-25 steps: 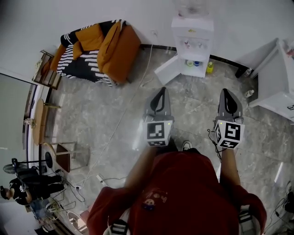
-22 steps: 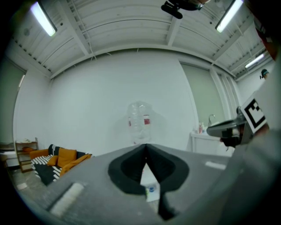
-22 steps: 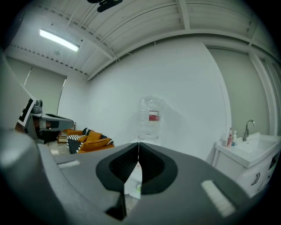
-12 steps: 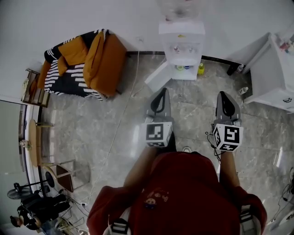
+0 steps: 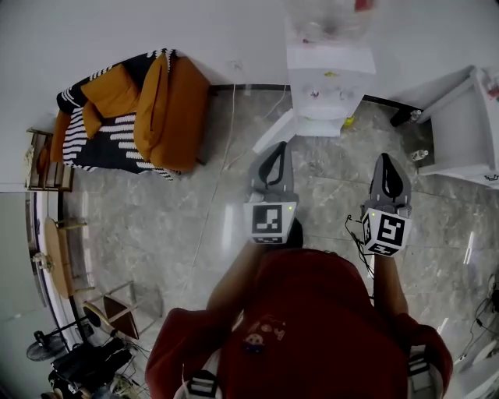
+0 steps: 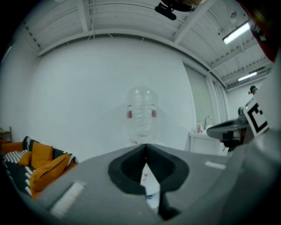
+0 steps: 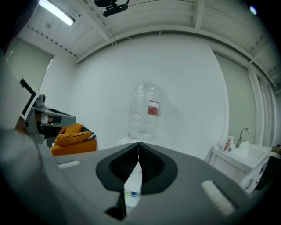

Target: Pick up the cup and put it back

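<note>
A white water dispenser (image 5: pixel 329 87) with a clear bottle (image 5: pixel 327 19) on top stands against the far wall. In the right gripper view a small green cup (image 7: pixel 127 192) and a blue cup (image 7: pixel 134 193) sit in its recess, seen through the gap under the jaws. The left gripper view shows only a blue spot (image 6: pixel 150 196) there. My left gripper (image 5: pixel 275 148) and right gripper (image 5: pixel 387 159) are held level side by side, pointing at the dispenser and well short of it. Both are shut with nothing between the jaws.
An orange sofa (image 5: pixel 168 109) with a striped blanket stands at the left wall. A white sink cabinet (image 5: pixel 460 132) is at the right, with a small bottle (image 5: pixel 419 155) on the floor beside it. A white cable (image 5: pixel 214 195) runs across the grey tiles.
The person has walked toward the dispenser, so it now lies closer ahead of both grippers. Both grippers stayed shut and side by side.
</note>
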